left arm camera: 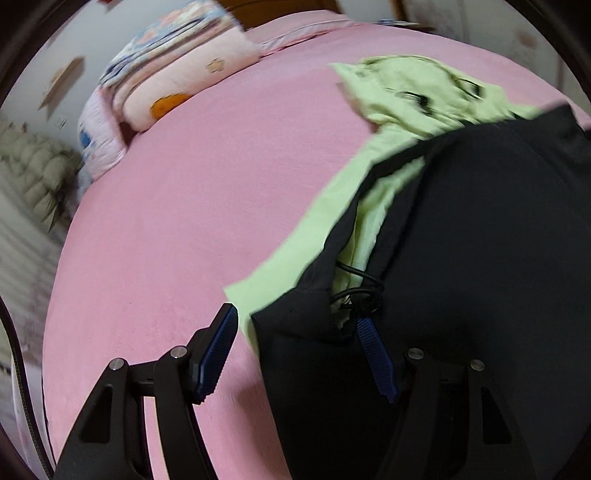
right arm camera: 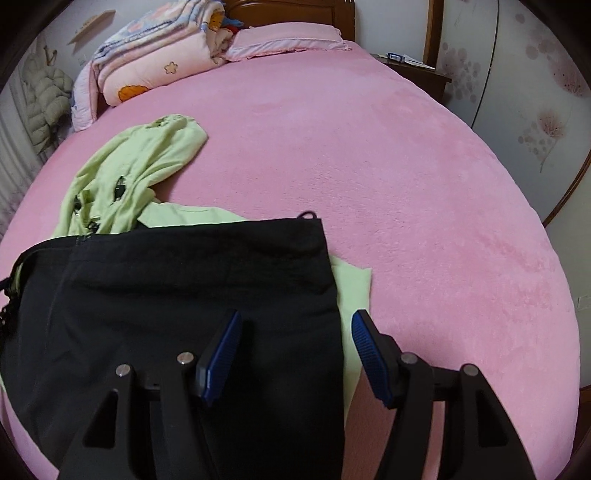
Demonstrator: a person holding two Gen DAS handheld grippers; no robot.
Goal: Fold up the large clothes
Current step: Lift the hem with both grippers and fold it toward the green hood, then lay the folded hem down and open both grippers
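Presently I log both grippers, left (left arm camera: 299,352) and right (right arm camera: 295,354), gaping empty over the black garment (right arm camera: 192,291) lying atop the green one (right arm camera: 140,166) on the bed (right arm camera: 406,184); risk: pinching both layers together.

Bed (right arm camera: 406,166) covered edge to edge in a pink fleece sheet. Wooden headboard (right arm camera: 288,13) at the far end, with a pink pillow (right arm camera: 291,40) against it. Folded patterned quilts (right arm camera: 155,62) stacked at the far left corner. Wooden nightstand (right arm camera: 417,72) to the right of the bed, small items on top. Floral-printed pale wall (right arm camera: 535,110) on the right. Pale padded coat (right arm camera: 44,99) hanging at left. Lighting dim and even.
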